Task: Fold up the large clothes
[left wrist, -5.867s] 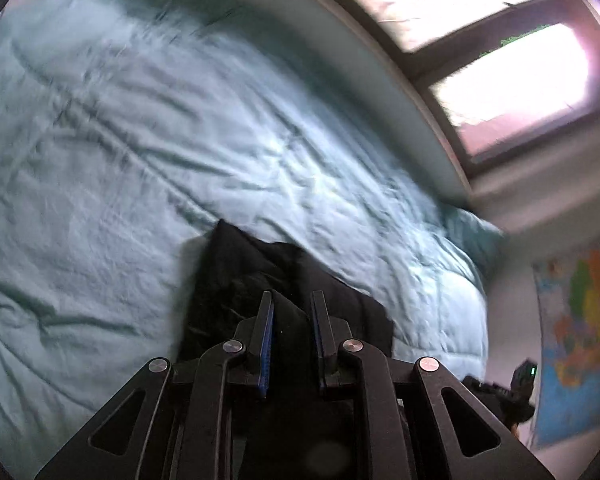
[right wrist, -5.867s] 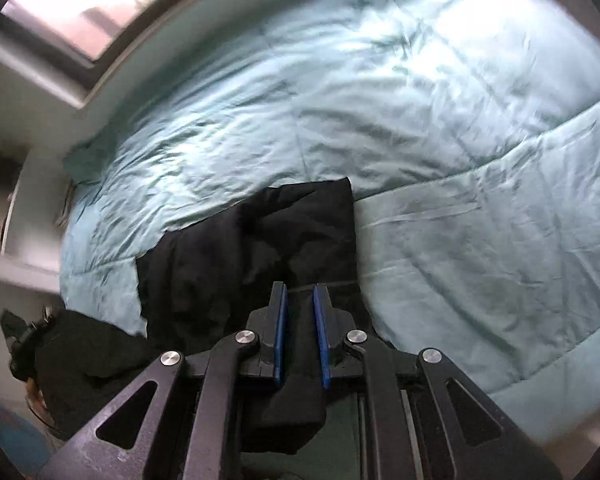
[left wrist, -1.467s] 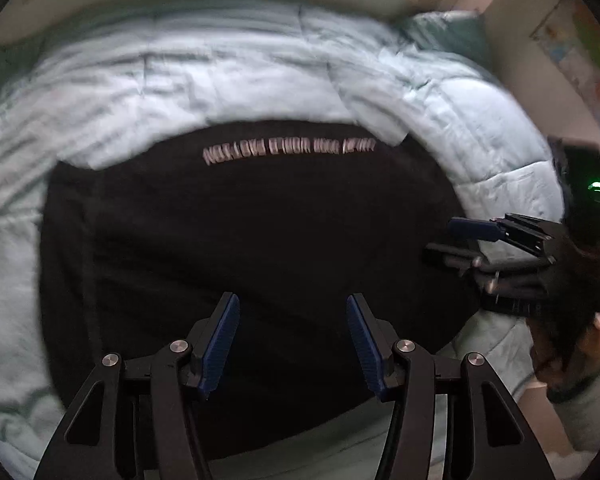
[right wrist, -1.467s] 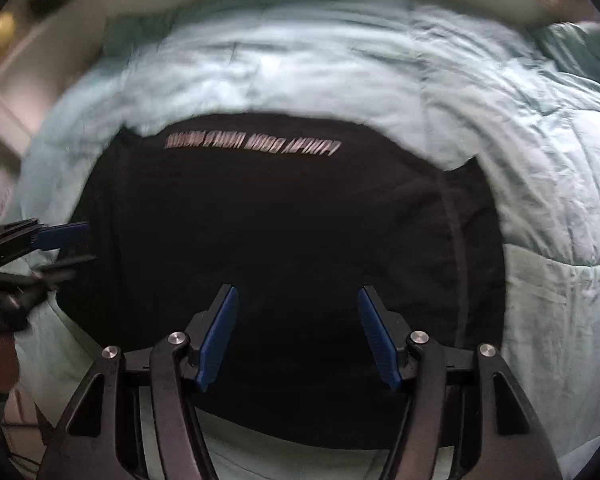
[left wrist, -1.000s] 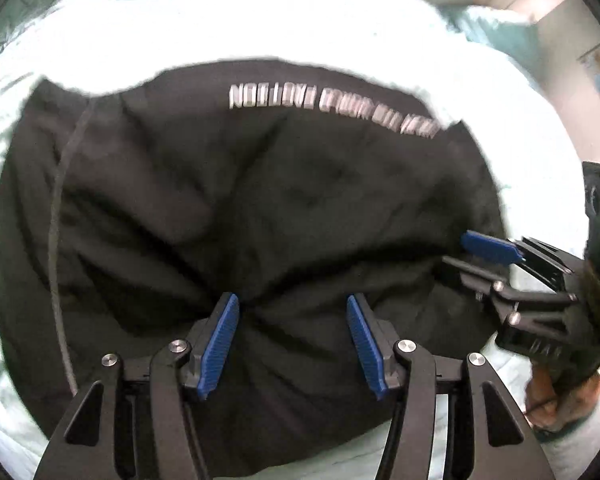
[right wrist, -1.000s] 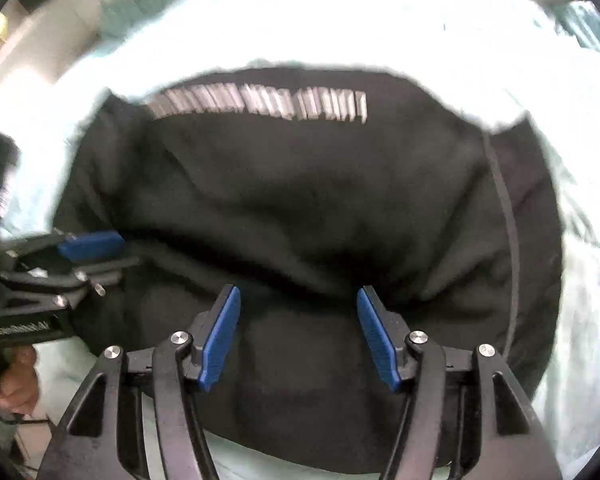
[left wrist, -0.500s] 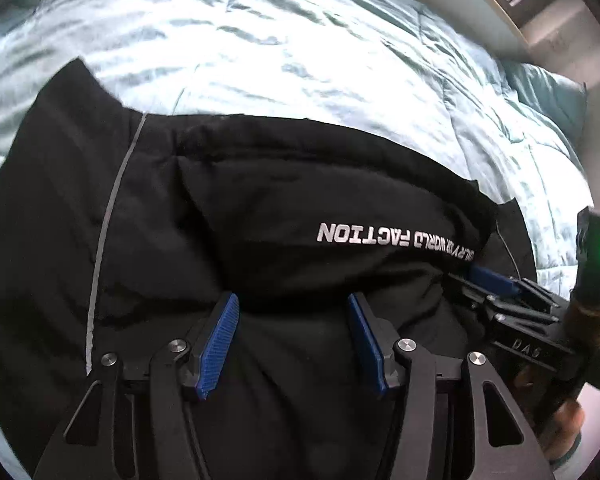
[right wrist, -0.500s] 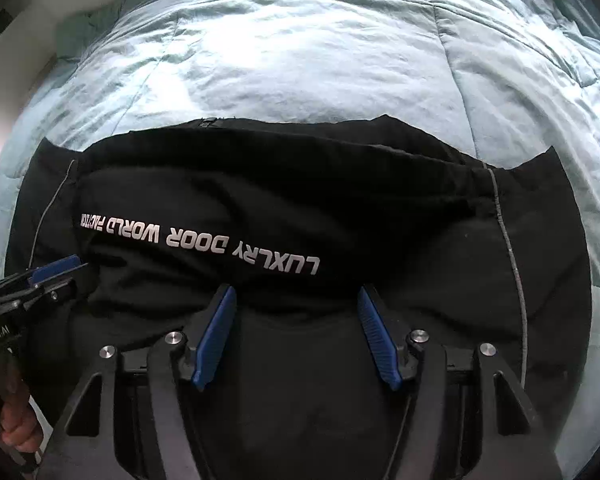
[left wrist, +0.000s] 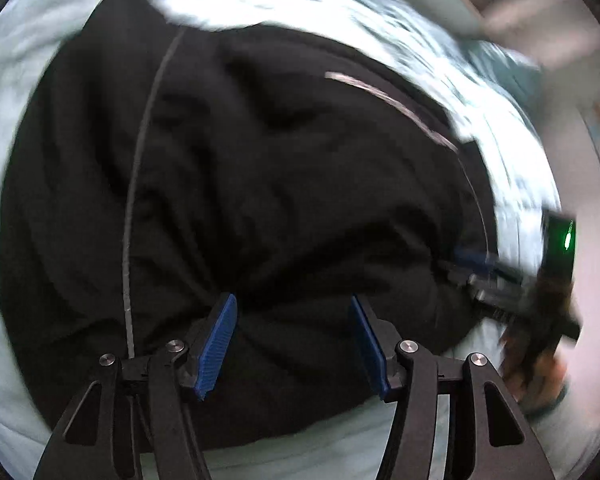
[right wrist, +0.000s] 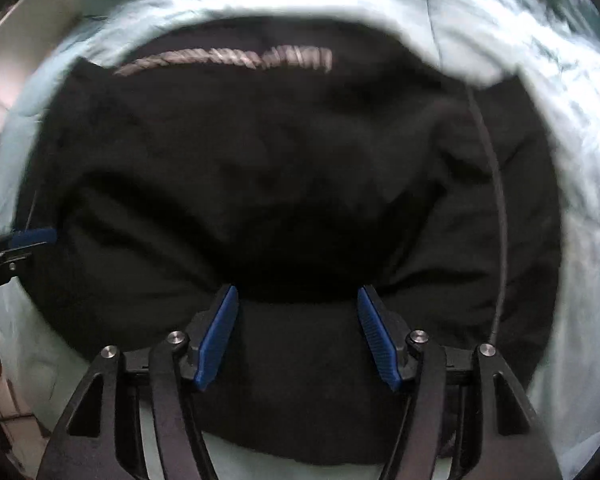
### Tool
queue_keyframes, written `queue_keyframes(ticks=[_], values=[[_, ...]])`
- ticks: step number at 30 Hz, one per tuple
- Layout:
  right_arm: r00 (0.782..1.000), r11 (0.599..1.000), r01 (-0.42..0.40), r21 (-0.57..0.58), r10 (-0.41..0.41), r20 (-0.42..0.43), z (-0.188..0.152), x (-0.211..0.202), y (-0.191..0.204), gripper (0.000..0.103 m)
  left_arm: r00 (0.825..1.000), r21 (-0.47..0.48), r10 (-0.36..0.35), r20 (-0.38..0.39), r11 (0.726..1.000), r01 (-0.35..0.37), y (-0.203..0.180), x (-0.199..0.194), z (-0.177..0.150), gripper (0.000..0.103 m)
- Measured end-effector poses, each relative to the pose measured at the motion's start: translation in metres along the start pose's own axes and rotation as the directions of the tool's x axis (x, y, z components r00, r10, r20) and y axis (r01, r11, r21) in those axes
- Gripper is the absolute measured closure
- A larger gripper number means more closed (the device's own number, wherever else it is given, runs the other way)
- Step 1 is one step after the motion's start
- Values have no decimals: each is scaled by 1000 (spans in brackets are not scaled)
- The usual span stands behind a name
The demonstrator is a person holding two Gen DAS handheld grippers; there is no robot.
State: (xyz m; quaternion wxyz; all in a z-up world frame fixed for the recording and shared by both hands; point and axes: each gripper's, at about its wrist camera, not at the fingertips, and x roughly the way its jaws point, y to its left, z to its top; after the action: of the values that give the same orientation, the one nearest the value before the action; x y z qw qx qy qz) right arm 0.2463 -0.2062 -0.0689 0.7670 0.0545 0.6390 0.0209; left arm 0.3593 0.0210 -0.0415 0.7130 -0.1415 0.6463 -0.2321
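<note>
We are looking down along two handheld grippers at a large black garment [left wrist: 284,184] lying rumpled on a pale blue-green quilt [right wrist: 572,92] on a bed. The left gripper [left wrist: 292,332] has its blue-padded fingers spread wide with nothing between them, poised over the near part of the cloth; the right gripper [right wrist: 298,324] is likewise spread wide and empty, just above a raised crease near the closer hem. Both views are blurred, so we cannot tell whether either pad touches the fabric. A smeared band of pale lettering [right wrist: 228,58] runs along the garment's far edge, and a thin light seam line [left wrist: 134,216] curves down its side. To fold well from here, we judge we should lower each gripper onto a single edge layer at matching spots, well apart across the hem, pinch firmly, then lift together so the cloth stays taut and folds evenly. Grabbing bunched wrinkles risks a crooked fold.
</note>
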Motion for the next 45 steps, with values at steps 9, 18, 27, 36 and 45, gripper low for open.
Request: queue_keyframes(ticks=[9,18,27,36,45], values=[[997,995,-22,98,15,76,7,-57,-40,37,985,77,99,143,991,-111,-10,-64,11,43],[992,917,-42,397,-10,128,-7,-80,-155,29,969,-78,143,201,989,-130,59,-115,40,43],[998,893,-31,448,-1,70,-7,-52,-185,29,986,-241,99,134,968,-64,106,-92,49,40],[996,911,-78,404,55,68,13,-24,-187,24,998,-264,-59,28,962,64,142,-24,64,26],[967,865,-249,435,248,60,17,17,-220,2,978,-278,-207,33,938,208,159,0,66,23]])
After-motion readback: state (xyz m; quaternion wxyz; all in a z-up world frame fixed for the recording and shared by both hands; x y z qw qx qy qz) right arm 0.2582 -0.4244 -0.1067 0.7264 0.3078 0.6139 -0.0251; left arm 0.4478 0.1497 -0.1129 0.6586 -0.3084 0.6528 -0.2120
